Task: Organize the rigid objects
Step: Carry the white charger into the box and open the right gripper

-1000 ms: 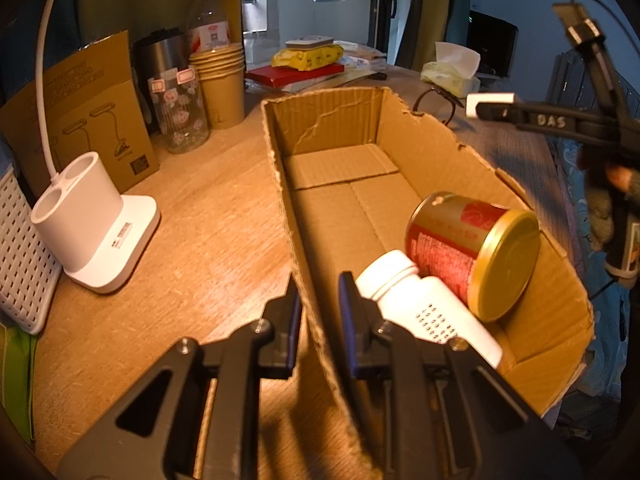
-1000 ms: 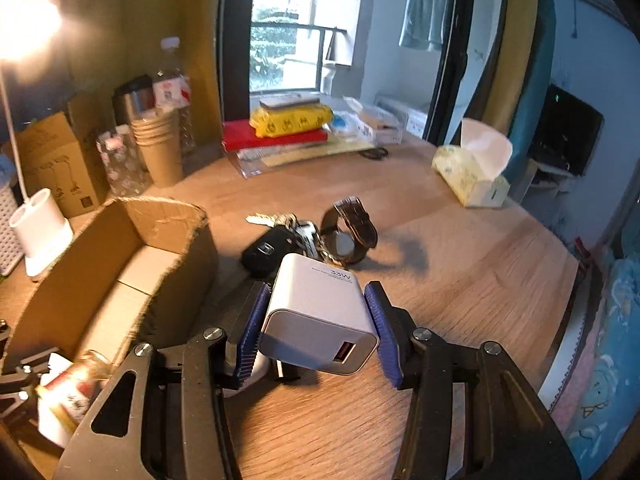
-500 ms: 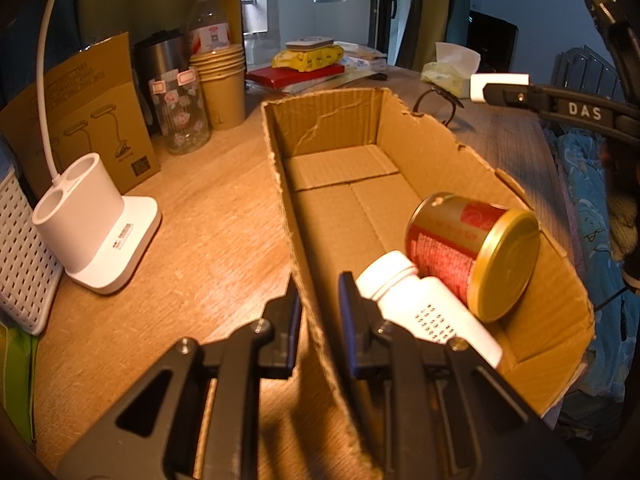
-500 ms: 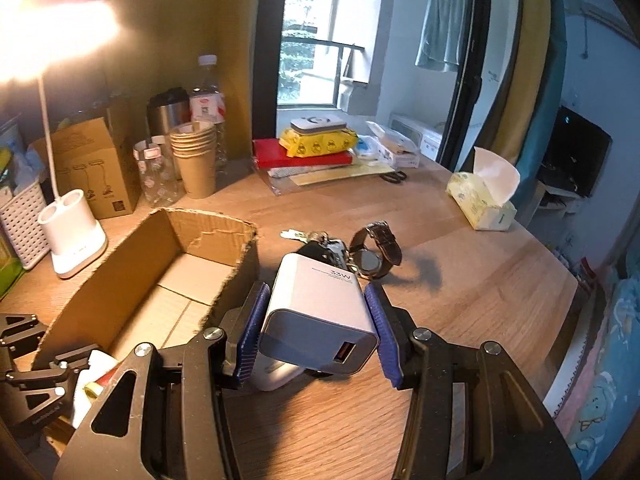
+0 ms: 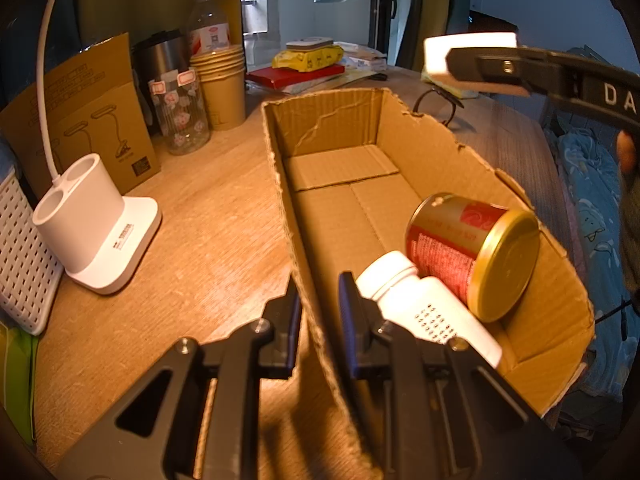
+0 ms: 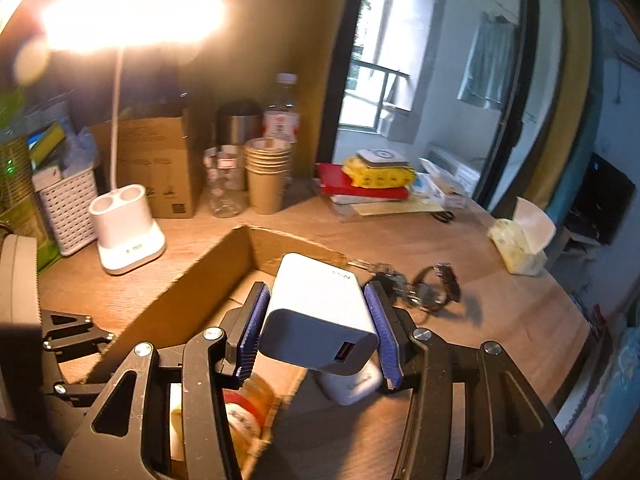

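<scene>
Cardboard box (image 5: 340, 208), rough and torn along its corrugated rim, sits on the wooden table with my left gripper (image 5: 318, 312) pinched shut on its near wall; inside lie a smooth white pill bottle (image 5: 424, 308) and a glossy red can (image 5: 452, 248) with a gold lid, so I judge two items sorted. Over to the right, my right gripper (image 6: 316, 328) clamps a slick, blocky white charger (image 6: 316, 320) above the box, while keys (image 6: 386, 276) and a watch (image 6: 438, 286) wait on the table.

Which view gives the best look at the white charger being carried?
The right wrist view: the white charger fills the centre, clamped between the right hand-held gripper's pads, USB port visible. The left wrist view shows only its overexposed end at upper right.
</scene>
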